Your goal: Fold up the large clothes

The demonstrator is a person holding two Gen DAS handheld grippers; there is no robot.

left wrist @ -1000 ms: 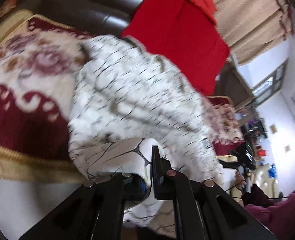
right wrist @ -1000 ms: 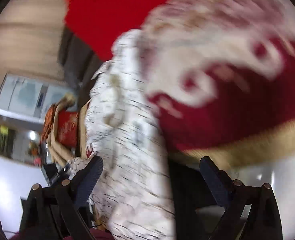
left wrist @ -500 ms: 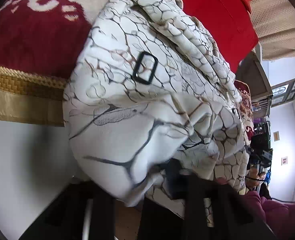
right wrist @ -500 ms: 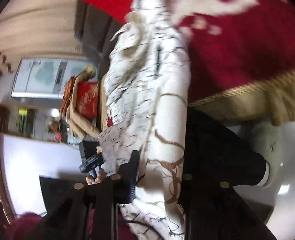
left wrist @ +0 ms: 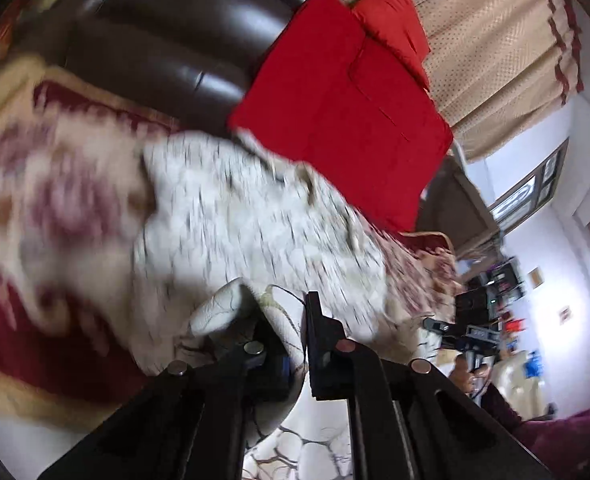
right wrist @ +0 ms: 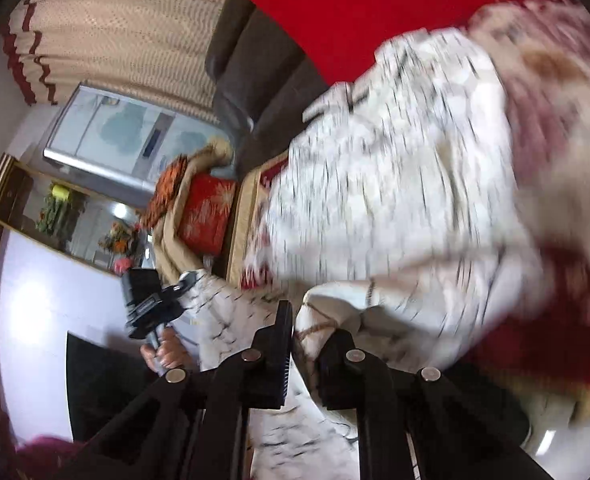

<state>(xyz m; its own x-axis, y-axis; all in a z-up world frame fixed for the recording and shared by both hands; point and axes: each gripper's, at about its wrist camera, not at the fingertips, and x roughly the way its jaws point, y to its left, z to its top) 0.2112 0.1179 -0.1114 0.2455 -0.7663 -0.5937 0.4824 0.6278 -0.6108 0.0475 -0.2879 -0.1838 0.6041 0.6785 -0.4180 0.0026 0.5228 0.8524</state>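
Left wrist view: left gripper [left wrist: 293, 320] clamped on fold of white crackle-print garment [left wrist: 255, 220]; rest drapes blurred over patterned sofa cover [left wrist: 35, 200], red cushion [left wrist: 343, 108] behind.

Right wrist view: right gripper [right wrist: 311, 336] pinching garment edge [right wrist: 395, 200]; other hand [right wrist: 167, 350] visible left.

Living room with a dark leather sofa [left wrist: 167, 40]
Red cushions [left wrist: 343, 112] leaned against it; beige curtains [left wrist: 495, 40] hung behind, beside pale lilac walls [left wrist: 567, 240].
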